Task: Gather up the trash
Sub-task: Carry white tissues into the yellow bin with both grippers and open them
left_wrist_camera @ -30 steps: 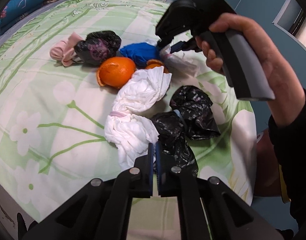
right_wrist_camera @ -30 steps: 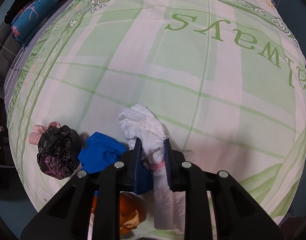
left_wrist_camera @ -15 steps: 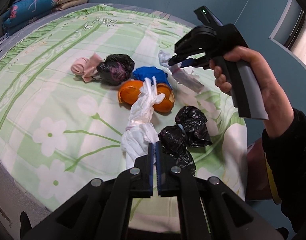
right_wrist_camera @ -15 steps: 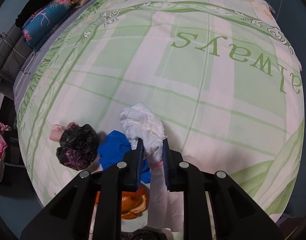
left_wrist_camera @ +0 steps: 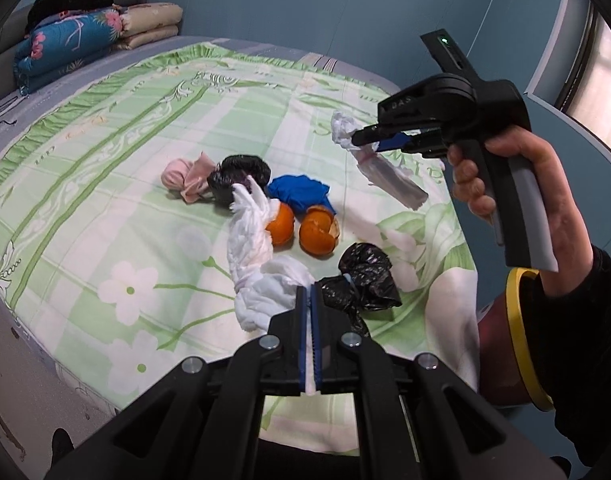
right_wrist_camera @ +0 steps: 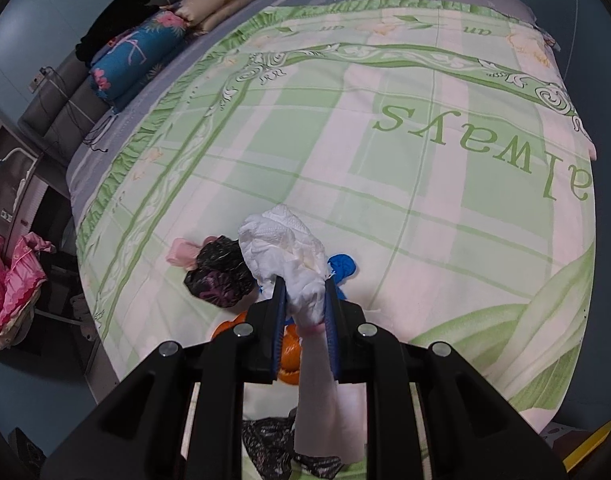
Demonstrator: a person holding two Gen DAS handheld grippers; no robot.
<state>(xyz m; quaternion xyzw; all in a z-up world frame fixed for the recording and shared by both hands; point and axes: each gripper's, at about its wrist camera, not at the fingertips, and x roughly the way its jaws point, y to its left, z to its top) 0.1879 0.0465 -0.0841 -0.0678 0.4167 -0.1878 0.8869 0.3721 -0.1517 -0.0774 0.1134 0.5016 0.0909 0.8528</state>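
1. Since a second ago, both our grippers have risen above the bed, lifting trash clear.
2. Our right gripper is clamped on a white tissue bundle; our left gripper is nearly closed on a long white tissue twist, its far end draped over orange peels.
3. Next, we judge, comes carrying both to a bin; none is in view.

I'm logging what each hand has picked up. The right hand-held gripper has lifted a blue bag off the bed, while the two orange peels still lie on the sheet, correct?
Not quite. The right hand-held gripper is shut on a white bag, not a blue one, as the right wrist view shows. The blue bag lies on the bed, beside the two orange peels on the sheet.
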